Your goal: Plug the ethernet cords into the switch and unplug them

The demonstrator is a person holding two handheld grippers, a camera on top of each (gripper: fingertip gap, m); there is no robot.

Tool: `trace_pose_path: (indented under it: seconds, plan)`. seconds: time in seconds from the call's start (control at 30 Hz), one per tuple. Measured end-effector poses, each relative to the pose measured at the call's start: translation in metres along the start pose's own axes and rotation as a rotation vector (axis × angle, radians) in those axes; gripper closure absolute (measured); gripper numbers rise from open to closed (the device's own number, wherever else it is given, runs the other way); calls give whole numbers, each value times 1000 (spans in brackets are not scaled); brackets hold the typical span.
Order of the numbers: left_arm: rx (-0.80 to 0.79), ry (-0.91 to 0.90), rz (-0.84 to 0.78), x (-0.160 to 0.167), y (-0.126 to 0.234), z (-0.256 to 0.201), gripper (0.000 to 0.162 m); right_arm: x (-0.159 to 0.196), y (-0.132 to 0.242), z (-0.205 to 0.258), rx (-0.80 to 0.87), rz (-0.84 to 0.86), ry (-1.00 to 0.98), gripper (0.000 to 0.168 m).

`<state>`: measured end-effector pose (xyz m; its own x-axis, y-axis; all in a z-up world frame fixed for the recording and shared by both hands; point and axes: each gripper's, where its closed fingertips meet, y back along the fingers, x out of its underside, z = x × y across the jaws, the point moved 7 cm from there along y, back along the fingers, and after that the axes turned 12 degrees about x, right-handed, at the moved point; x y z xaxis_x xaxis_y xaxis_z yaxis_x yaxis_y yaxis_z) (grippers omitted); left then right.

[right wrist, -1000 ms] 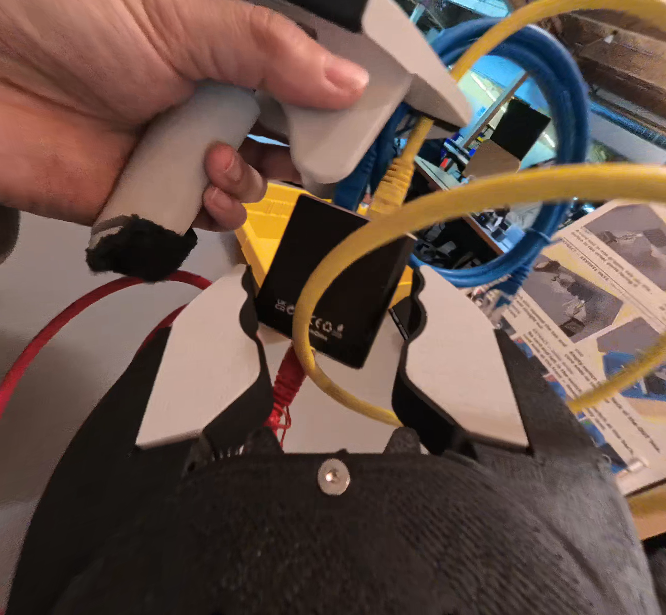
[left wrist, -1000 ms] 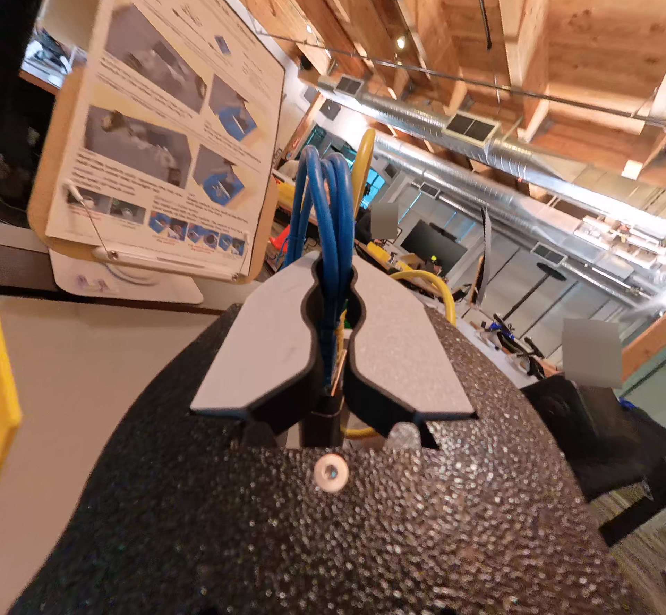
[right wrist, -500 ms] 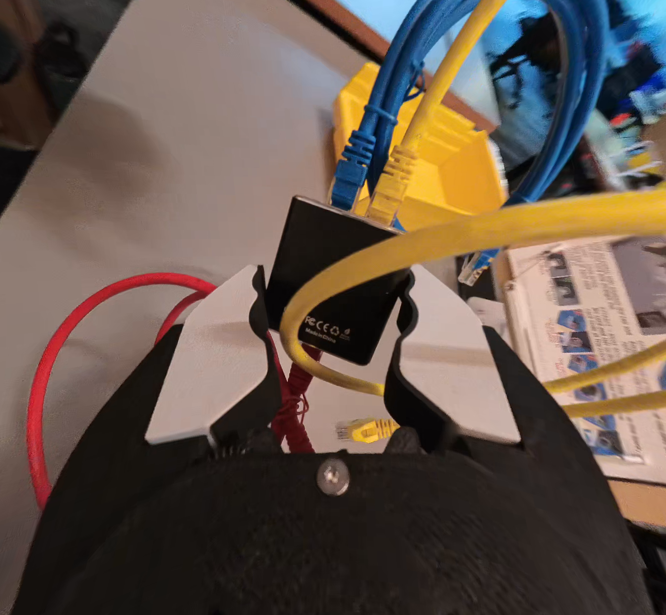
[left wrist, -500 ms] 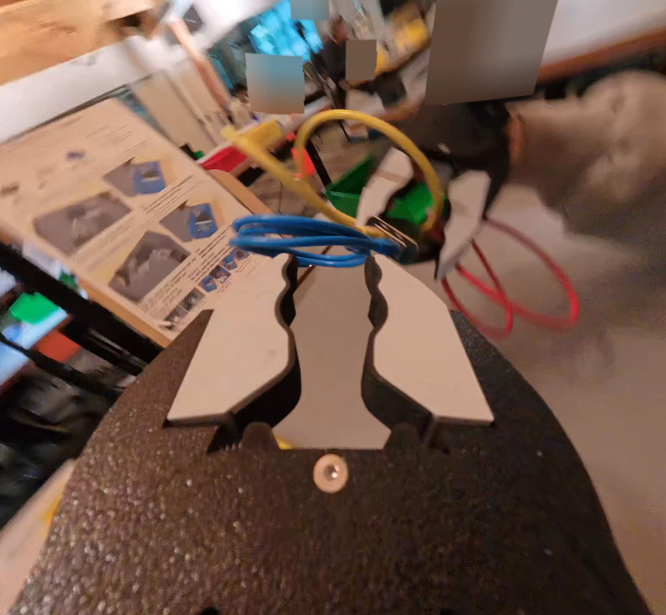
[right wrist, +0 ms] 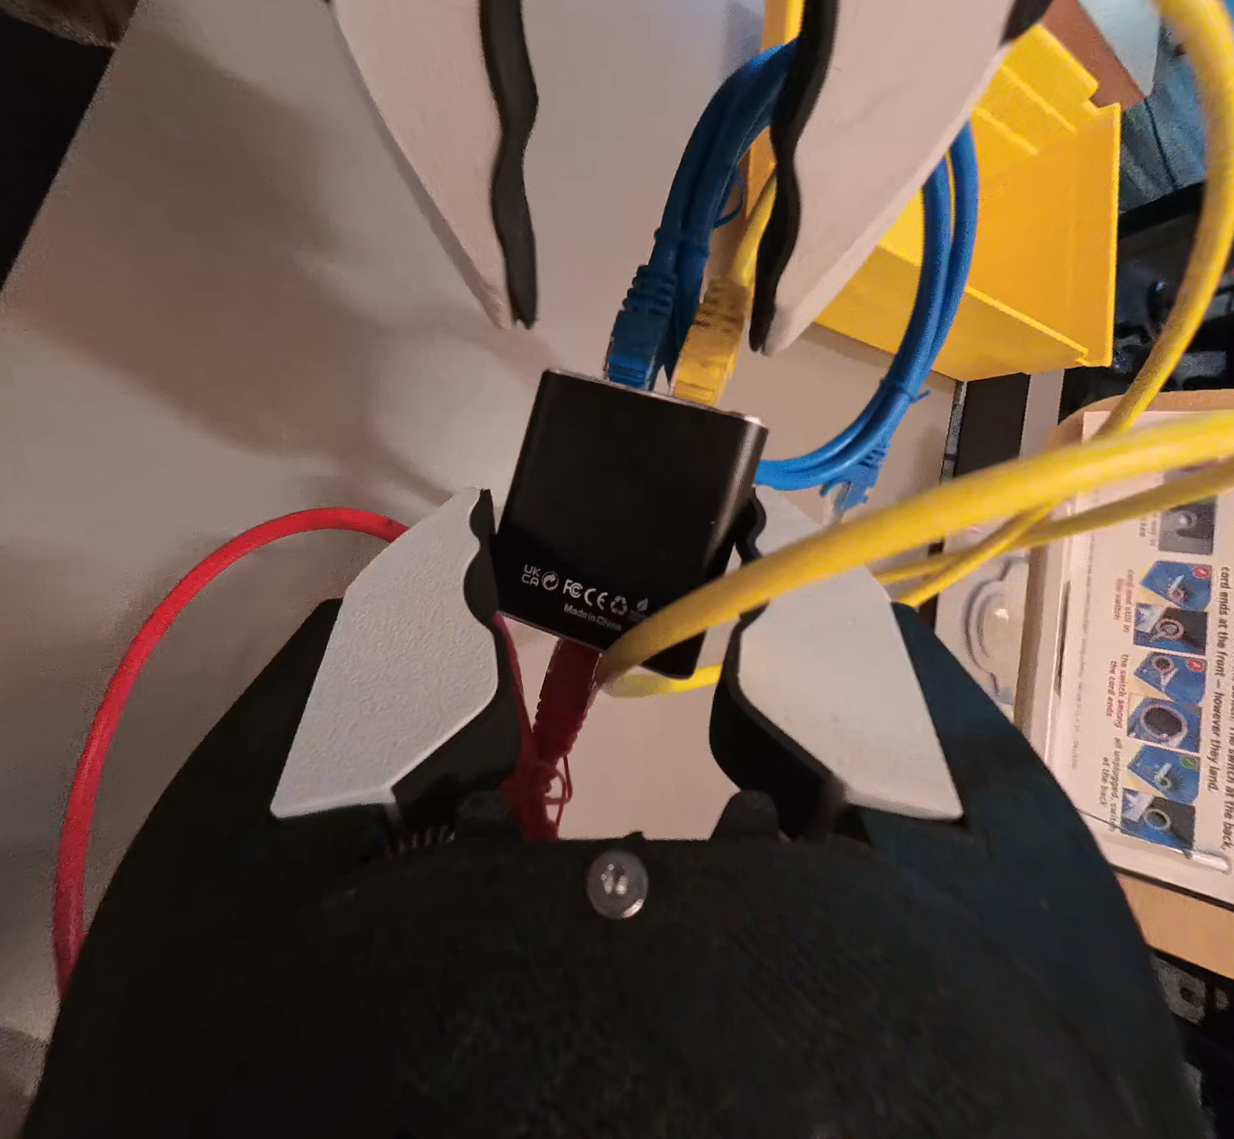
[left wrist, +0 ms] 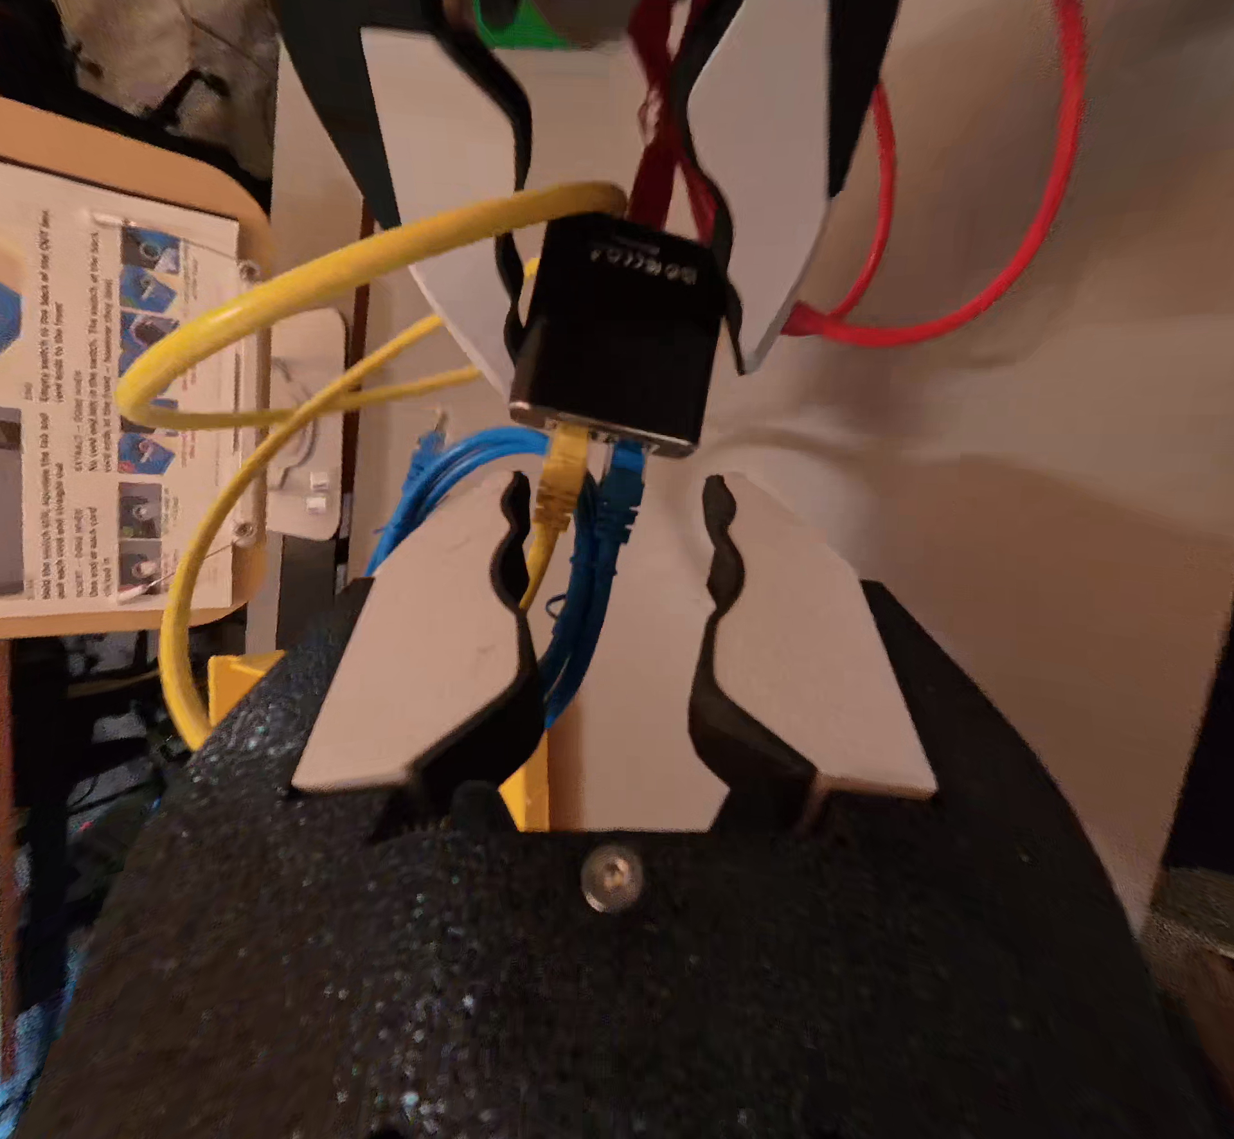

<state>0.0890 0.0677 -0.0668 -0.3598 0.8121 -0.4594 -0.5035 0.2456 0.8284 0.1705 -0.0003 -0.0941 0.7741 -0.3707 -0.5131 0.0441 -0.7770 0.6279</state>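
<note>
Switch (right wrist: 628,506): small black box, pinched between my right gripper's (right wrist: 618,546) fingers above the white table (right wrist: 234,305).
Blue plug (right wrist: 634,339) and yellow plug (right wrist: 711,339) seated in its far face, red cord (right wrist: 561,699) at the near end. Left gripper (left wrist: 611,486) spread wide around both plugs, gripping nothing. Near-end ports hidden from me.

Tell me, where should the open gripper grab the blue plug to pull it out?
Probably by the ribbed boot of the blue plug, just below the switch, coming straight along the cord. The left gripper already straddles it, open. The yellow plug sits close beside, so pinch narrowly.
</note>
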Motion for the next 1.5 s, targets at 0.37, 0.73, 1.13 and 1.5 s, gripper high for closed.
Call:
trace_pose_path:
  seconds: [0.37,0.73,1.13,1.5]
  plan:
    - [-177,-126,-44,11,-47,4,132,10,-1,3,-22,79,74,99]
    - [-79,173,-320,37,-32,20,134,6,91,-33,438,-227,-62,103]
    - [-69,377,-576,44,-28,41,134,-9,65,50,544,-600,-999,133]
    - [-39,444,-662,36,-53,60,134,5,-9,81,325,-704,-1383,129]
